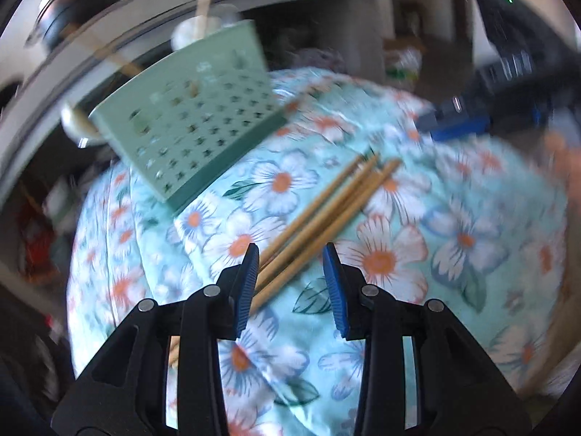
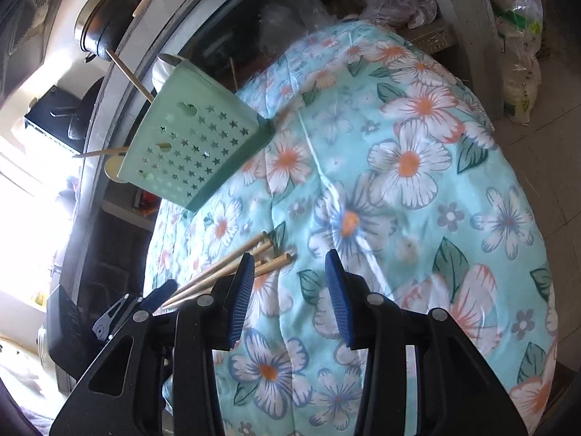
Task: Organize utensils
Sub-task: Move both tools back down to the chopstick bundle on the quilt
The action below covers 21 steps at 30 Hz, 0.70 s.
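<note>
**A:** What filled most of the view?

**B:** A table under a pale blue floral cloth (image 2: pixel 417 167). It ran from the near edge to the far one, where a grey counter curved past.

**A:** And on it?

**B:** A green utensil holder (image 2: pixel 192 152) with star-shaped holes stood at the far left of the cloth. A wooden stick and a couple of pale spoon-like pieces poked out of its top. I could not tell what else was inside.

**A:** Where were the chopsticks?

**B:** A loose bundle of wooden chopsticks (image 1: pixel 326 214) lay flat on the cloth, nearer than the holder and apart from it.

**A:** The tools?

**B:** The left gripper (image 1: pixel 290 283) hung over the near ends of the chopsticks with its jaws parted. A few sticks ran between them, but the pads were not pressing on them. The right gripper (image 2: pixel 287 294) was also parted, with only cloth in the gap. The chopstick tips lay just left of its left finger.
</note>
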Motion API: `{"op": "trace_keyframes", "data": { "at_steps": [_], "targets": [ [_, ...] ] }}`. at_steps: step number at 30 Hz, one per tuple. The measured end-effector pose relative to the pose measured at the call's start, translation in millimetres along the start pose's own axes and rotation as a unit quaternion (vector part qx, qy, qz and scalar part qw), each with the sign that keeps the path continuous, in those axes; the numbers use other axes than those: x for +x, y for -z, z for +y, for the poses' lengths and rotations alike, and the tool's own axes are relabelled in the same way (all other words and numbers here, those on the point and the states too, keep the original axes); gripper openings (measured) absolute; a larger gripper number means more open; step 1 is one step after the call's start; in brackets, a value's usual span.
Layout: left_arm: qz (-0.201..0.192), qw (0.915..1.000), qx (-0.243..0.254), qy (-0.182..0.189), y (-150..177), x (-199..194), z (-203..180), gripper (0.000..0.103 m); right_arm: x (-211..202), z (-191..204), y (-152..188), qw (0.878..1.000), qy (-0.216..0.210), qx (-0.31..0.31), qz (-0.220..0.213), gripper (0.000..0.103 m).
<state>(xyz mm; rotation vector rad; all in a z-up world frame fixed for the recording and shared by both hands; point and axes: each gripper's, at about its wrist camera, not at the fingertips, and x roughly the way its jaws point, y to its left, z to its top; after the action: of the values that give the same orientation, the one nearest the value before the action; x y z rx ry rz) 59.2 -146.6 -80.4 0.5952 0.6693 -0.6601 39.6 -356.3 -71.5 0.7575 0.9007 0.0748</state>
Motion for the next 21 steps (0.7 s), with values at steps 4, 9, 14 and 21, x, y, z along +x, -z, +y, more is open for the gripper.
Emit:
{"op": "trace_keyframes", "data": {
  "at_steps": [4,9,14,21],
  "targets": [
    [0.001,0.9997,0.023,0.002,-11,5,-2,0.034,-3,-2,-4,1.0,-0.014,-0.001,-0.006,0.04],
    [0.015,0.9985,0.051,0.01,-25,21,-2,0.022,-2,-12,-4,1.0,-0.025,0.014,-0.002,0.04],
    [0.03,0.9956,0.087,0.02,-29,32,-12,0.011,-6,-15,-3,0.999,-0.033,0.019,-0.005,0.04],
    [0.033,0.9919,0.12,0.022,-32,35,-19,0.003,-4,-17,0,0.999,-0.04,0.025,0.0,0.04]
  ]
}}
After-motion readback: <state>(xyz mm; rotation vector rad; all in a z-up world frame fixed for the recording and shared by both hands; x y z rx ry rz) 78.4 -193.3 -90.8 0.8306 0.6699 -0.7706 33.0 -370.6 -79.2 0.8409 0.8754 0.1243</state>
